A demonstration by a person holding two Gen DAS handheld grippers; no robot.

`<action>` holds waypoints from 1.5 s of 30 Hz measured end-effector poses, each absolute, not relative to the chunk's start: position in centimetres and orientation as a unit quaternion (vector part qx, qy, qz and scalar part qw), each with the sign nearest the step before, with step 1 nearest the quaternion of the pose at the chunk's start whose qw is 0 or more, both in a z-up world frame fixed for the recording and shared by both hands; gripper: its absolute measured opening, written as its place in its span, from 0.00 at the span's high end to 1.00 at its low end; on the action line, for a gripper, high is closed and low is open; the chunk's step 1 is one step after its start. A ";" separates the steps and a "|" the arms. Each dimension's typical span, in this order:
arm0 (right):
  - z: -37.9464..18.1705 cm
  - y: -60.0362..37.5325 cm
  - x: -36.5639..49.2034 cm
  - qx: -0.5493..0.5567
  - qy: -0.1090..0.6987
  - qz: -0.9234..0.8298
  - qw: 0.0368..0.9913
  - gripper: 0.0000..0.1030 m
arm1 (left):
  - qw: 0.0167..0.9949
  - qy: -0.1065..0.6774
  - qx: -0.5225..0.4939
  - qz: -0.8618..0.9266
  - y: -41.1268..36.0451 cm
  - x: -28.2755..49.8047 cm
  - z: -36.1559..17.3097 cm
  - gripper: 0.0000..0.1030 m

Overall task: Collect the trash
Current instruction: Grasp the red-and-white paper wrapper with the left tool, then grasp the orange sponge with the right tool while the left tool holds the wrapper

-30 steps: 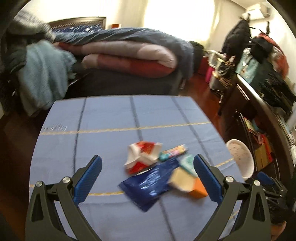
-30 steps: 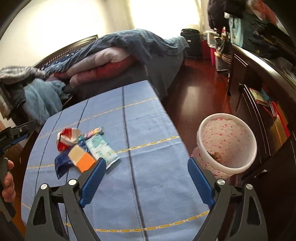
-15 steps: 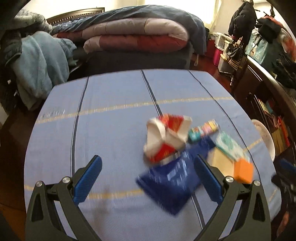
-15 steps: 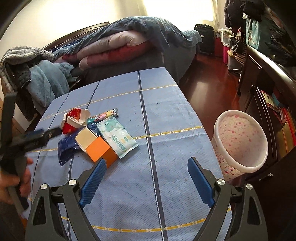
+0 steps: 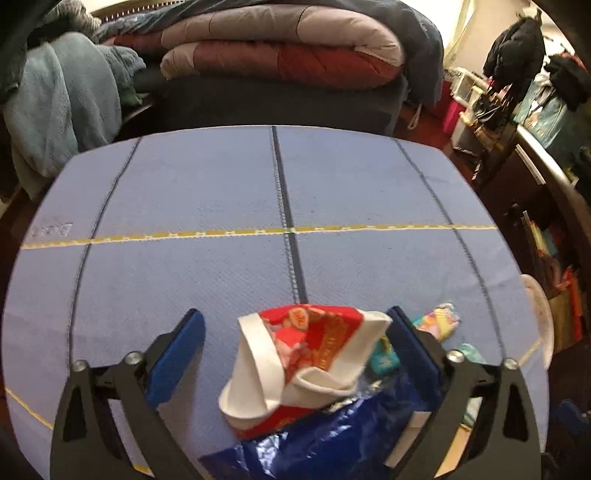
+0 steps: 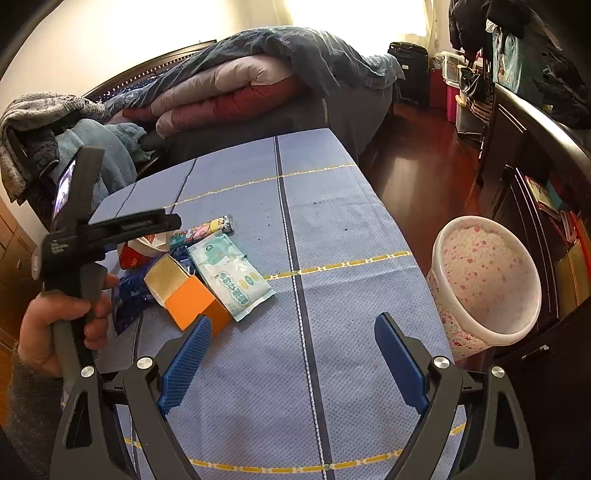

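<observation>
Here, crumpled wrapper (image 5: 306, 365) between left claw (image 5: 295, 354), seemingly untouched

The surface (image 6: 332, 229) carries a blue cloth with dark stripes and yellow lines. At left centre of the right wrist frame, directly on it: a wet-wipes pack (image 6: 231, 278), an orange box (image 6: 190, 299), a candy wrapper (image 6: 203, 229), a blue foil wrapper (image 6: 129, 299), and a red-and-white carton (image 5: 303, 363).

Blown-out window (image 6: 354, 14) glare, dim room, fisheye-warped edges (foreground slightly blurred)
</observation>
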State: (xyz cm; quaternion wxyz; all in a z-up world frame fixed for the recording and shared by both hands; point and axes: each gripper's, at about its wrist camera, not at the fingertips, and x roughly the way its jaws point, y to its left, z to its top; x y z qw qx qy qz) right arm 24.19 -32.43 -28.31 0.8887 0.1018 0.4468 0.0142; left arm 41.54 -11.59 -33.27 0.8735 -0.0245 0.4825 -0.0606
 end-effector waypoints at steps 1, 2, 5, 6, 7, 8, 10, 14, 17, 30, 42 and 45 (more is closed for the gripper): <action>-28.3 -32.5 24.2 0.102 0.446 0.014 0.889 0.13 | 0.876 0.478 -0.022 -0.058 -11.5 41.4 -33.1 0.26; -28.2 -32.5 24.2 0.103 0.445 0.014 0.889 0.13 | 0.878 0.475 -0.020 -0.058 -11.3 41.4 -33.0 0.31; -28.3 -32.1 24.3 0.102 0.445 0.018 0.889 0.13 | 0.876 0.476 -0.038 -0.071 -10.4 41.1 -32.9 0.31; -28.4 -31.8 24.5 0.099 0.446 0.020 0.889 0.13 | 0.876 0.475 -0.041 -0.069 -10.0 41.0 -32.9 0.31; -28.5 -31.7 24.6 0.097 0.446 0.021 0.889 0.13 | 0.877 0.474 -0.044 -0.069 -9.6 40.9 -32.8 0.31; -28.6 -31.3 24.8 0.094 0.447 0.025 0.889 0.13 | 0.878 0.471 -0.049 -0.070 -9.2 40.6 -32.6 0.32; -28.7 -30.5 25.1 0.089 0.447 0.035 0.890 0.13 | 0.882 0.463 -0.054 -0.066 -8.3 40.1 -32.1 0.31; -29.2 -28.3 26.1 0.062 0.443 0.057 0.893 0.13 | 0.892 0.445 -0.063 -0.052 -6.5 38.6 -30.5 0.31; -29.8 -27.0 27.0 0.048 0.448 0.076 0.890 0.15 | 0.893 0.442 -0.073 -0.048 -5.1 37.9 -29.9 0.31; -29.9 -25.1 27.0 0.034 0.464 0.125 0.876 0.55 | 0.899 0.427 -0.091 -0.040 -2.7 36.3 -28.2 0.31; -27.7 -25.9 24.0 0.053 0.444 0.141 0.883 0.55 | 0.913 0.393 -0.086 -0.071 -4.2 33.5 -24.4 0.31; -27.2 -26.6 23.6 0.059 0.439 0.138 0.886 0.55 | 0.916 0.383 -0.079 -0.086 -5.5 33.1 -23.3 0.31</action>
